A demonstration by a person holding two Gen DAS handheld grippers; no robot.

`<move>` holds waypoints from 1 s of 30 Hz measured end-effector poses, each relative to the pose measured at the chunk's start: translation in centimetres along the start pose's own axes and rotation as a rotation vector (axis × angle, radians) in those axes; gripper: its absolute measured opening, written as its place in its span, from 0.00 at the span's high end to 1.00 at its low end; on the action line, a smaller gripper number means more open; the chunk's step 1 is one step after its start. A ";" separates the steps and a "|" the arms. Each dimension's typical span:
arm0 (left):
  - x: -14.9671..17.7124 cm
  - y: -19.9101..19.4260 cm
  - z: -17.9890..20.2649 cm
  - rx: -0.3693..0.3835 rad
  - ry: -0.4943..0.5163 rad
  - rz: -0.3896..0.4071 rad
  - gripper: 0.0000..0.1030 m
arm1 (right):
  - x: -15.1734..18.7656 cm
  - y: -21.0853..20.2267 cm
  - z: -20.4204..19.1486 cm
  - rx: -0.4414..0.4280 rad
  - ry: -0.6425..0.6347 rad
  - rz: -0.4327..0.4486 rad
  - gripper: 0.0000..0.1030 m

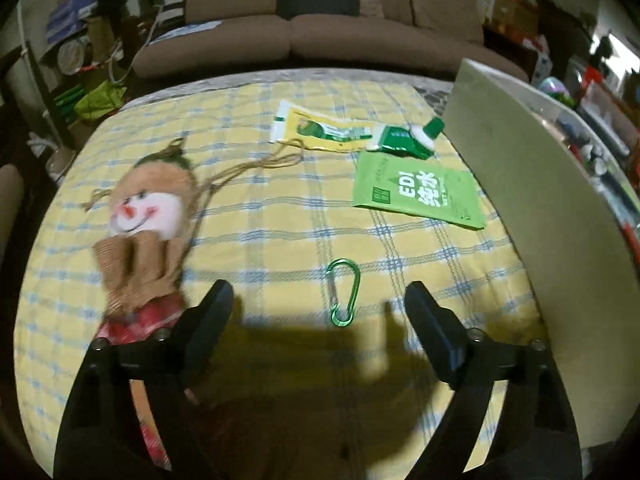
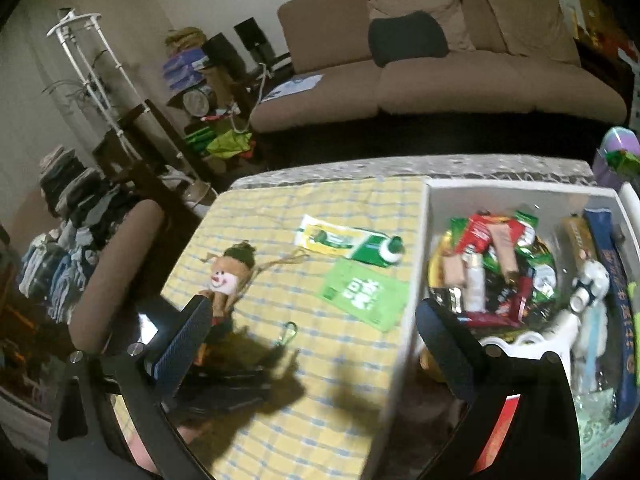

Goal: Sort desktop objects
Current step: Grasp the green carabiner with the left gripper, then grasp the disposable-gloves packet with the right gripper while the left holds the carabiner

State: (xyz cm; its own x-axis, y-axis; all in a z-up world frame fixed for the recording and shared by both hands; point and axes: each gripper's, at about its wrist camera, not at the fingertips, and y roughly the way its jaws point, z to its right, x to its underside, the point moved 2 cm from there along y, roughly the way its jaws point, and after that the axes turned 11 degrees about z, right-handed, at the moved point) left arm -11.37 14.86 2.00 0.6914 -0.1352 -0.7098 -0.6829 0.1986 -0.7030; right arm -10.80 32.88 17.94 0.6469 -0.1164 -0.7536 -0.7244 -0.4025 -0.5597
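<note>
Green carabiner [image 1: 342, 293] lies flat between the left tongs [image 1: 319, 304] — released, untouched; right tongs [image 2: 314, 322] gape empty.

Both wrist views down onto tablecloth [image 1: 280, 216]

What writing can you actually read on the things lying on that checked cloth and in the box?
"EDI" and "纯水": large white print on the green wipes packet.
Smaller line under it on the same packet: too blurred to read.
Green and yellow toothpaste tube: printing blurred, unreadable.
Dark blue packet in the white box: gold characters, too blurred to read.
Snack wrappers in the box: unreadable.
</note>
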 end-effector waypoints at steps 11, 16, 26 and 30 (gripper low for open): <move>0.4 2.6 0.0 0.008 0.064 0.016 0.79 | 1.4 3.5 -1.3 -0.014 0.008 -0.043 0.00; 0.6 1.3 -1.7 0.058 0.003 0.009 0.80 | 2.3 3.9 -1.4 -0.018 0.012 -0.063 0.01; -0.9 -10.2 -5.9 0.232 -0.253 0.150 0.79 | 3.5 2.9 -4.1 -0.145 0.061 -0.123 0.09; -0.1 -14.9 -7.2 0.255 -0.339 0.204 0.79 | 5.6 3.4 -6.0 -0.213 0.112 -0.176 0.25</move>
State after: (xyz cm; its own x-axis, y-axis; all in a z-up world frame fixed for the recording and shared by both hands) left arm -2.99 4.91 12.22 0.6159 0.2478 -0.7478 -0.7627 0.4256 -0.4870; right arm -8.21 25.43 13.87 0.7890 -0.1229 -0.6020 -0.5403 -0.6053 -0.5846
